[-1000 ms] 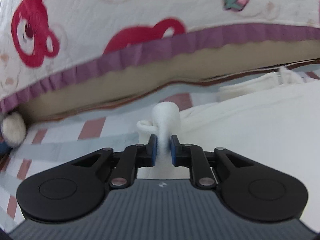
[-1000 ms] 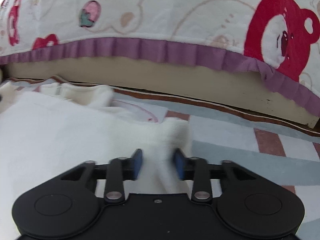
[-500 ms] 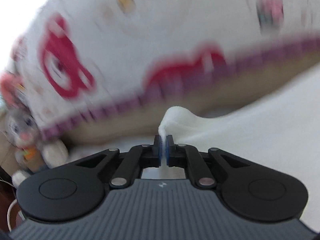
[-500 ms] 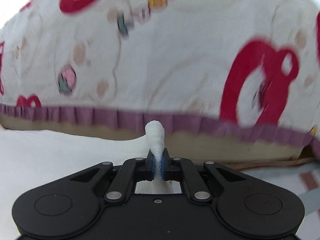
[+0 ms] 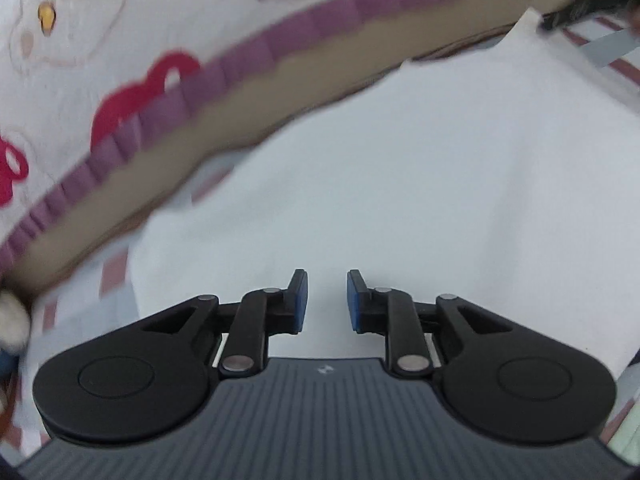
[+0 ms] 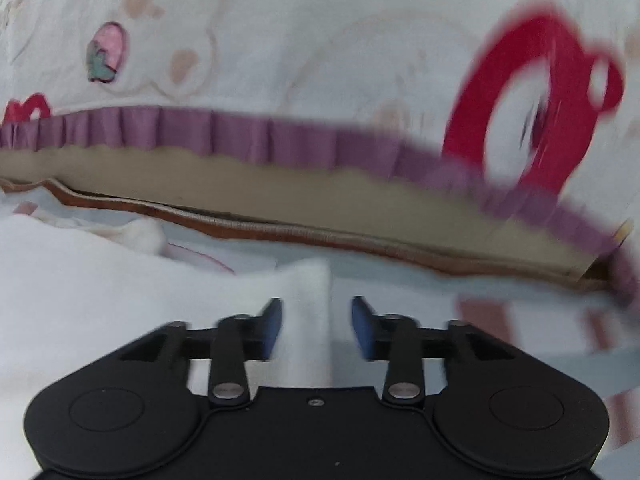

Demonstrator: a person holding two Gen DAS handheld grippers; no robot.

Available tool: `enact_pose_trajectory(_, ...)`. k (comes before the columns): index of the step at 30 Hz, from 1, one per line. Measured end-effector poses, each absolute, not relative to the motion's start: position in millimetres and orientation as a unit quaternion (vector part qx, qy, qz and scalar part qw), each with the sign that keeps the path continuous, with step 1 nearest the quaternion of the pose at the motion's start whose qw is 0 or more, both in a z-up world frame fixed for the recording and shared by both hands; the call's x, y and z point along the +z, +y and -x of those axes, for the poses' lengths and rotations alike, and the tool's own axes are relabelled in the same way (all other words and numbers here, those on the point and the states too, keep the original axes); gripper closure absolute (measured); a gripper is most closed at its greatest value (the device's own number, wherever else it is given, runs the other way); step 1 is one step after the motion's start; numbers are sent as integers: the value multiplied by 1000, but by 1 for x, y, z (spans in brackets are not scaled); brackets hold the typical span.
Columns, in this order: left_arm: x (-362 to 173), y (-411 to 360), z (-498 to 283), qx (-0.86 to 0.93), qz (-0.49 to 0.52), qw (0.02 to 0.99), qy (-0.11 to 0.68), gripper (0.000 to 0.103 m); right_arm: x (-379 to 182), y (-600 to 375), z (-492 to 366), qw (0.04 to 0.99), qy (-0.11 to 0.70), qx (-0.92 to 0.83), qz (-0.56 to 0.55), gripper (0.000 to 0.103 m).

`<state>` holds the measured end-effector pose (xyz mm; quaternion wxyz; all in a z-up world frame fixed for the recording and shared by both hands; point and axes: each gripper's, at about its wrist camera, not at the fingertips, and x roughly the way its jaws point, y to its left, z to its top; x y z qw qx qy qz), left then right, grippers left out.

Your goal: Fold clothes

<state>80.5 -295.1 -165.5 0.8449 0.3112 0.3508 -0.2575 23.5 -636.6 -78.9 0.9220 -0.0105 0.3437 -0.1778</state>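
A white garment (image 5: 400, 184) lies spread flat on the striped bedsheet (image 5: 612, 46). My left gripper (image 5: 327, 294) hovers low over its near part, open, with only flat cloth showing between the blue pads. In the right wrist view the same white garment (image 6: 100, 280) fills the left side, and its right corner (image 6: 308, 280) reaches between the fingers of my right gripper (image 6: 316, 322), which is open and not pinching it. The right gripper (image 5: 580, 4) also appears as a dark shape at the garment's far right corner in the left wrist view.
A quilt (image 6: 320, 40) with red bears, strawberries and a purple frill (image 6: 260, 136) hangs over the bed edge just behind the garment. A tan band (image 5: 280, 96) runs under it. A plush toy (image 5: 12, 320) sits at the far left. Another white cloth bundle (image 6: 140, 236) lies behind.
Both grippers were shut on pinched-up folds of the white garment half a second ago. Both have opened and let the cloth go, and the garment now lies flat.
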Motion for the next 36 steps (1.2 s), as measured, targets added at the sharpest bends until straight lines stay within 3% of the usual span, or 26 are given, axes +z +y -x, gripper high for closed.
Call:
enact_pose_trajectory(3, -157, -294, -76, -242, -286, 861, 343, 80, -54, -587, -3, 942, 320, -101, 28, 46)
enact_pose_trajectory(5, -153, -291, -69, -247, -267, 866, 343, 71, -58, -553, 12, 946, 323, -30, 5, 46)
enact_pose_trajectory(9, -155, -283, -58, -241, -245, 870, 354, 70, -107, -497, 49, 926, 377, -2, 26, 47)
enact_pose_trajectory(11, -163, -277, -54, -222, -245, 871, 363, 62, -129, -497, 72, 919, 392, -31, 35, 47)
enact_pose_trajectory(15, -166, -245, -55, -191, -228, 882, 366, 52, -142, -541, 110, 916, 384, -77, -89, 46)
enact_pose_trajectory(18, -160, -219, -63, -157, -213, 890, 371, 52, -144, -546, 121, 913, 385, -94, -93, 32)
enact_pose_trajectory(24, -134, -138, -70, -98, -73, 903, 413, 56, -145, -552, 142, 906, 384, -142, -112, 33)
enact_pose_trajectory(27, -121, -84, -67, -110, 85, 886, 442, 55, -124, -557, 170, 891, 337, -185, -240, 30)
enact_pose_trajectory(30, -128, -42, -46, -123, 253, 838, 468, 54, -137, -562, 189, 845, 305, -138, -417, 26)
enact_pose_trajectory(36, -167, -39, -31, -139, 351, 780, 499, 50, -175, -551, 200, 761, 315, -195, -533, 26)
